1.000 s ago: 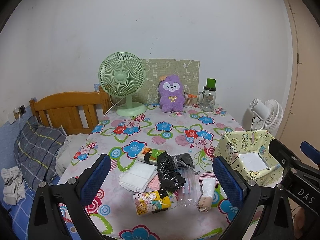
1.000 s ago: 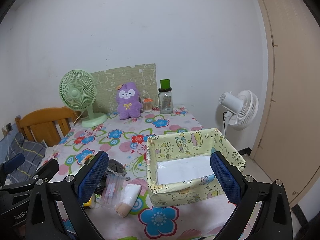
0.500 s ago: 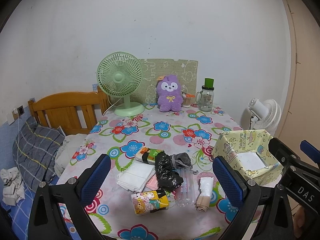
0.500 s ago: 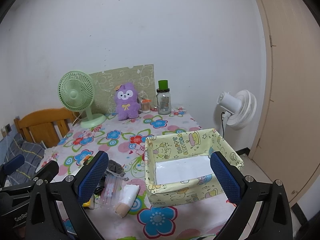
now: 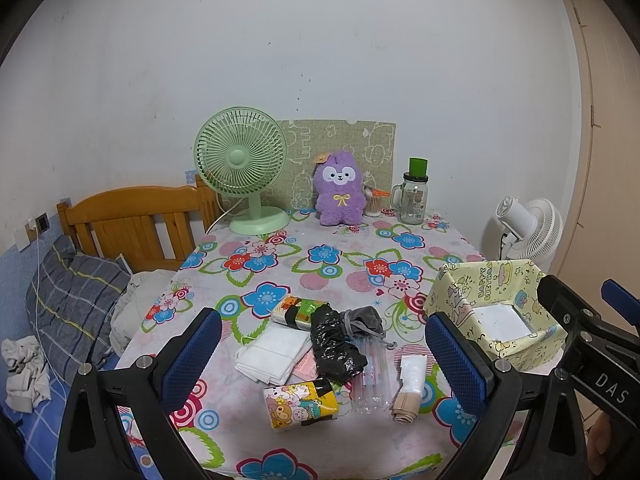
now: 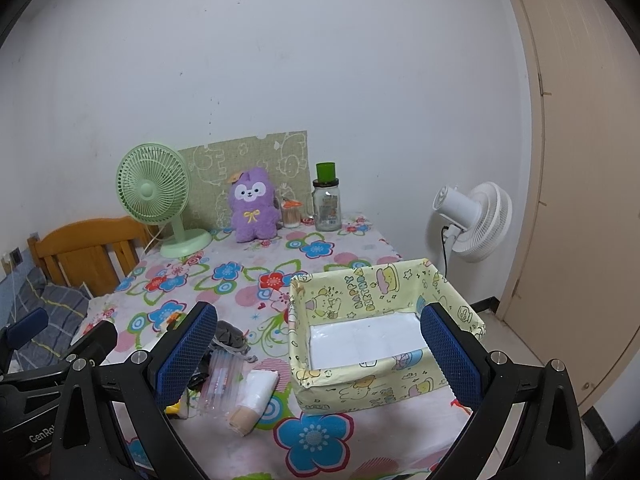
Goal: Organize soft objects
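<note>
A heap of soft items lies near the front of the flowered table (image 5: 304, 276): a white folded cloth (image 5: 272, 354), a black plastic bag (image 5: 334, 344), a grey drawstring pouch (image 5: 366, 320), two cartoon tissue packs (image 5: 300, 402) (image 5: 298, 308), a clear pen sleeve (image 5: 372, 376) and a beige-and-white roll (image 5: 410, 390) (image 6: 254, 398). A yellow cartoon-print box (image 5: 496, 316) (image 6: 380, 328) stands at the right, holding only a white liner. My left gripper (image 5: 322, 354) hangs open above the heap. My right gripper (image 6: 316, 354) is open in front of the box.
At the table's back stand a green fan (image 5: 244, 172), a purple plush (image 5: 338, 190), a green-lidded glass jar (image 5: 414, 194) and a patterned board (image 5: 344, 148). A wooden bed frame (image 5: 128, 220) with bedding is left; a white floor fan (image 6: 472, 220) and a door (image 6: 580, 160) are right.
Both grippers have drawn back and up slightly; the table and the things on it look a little smaller and lower. Nothing on the table has moved.
</note>
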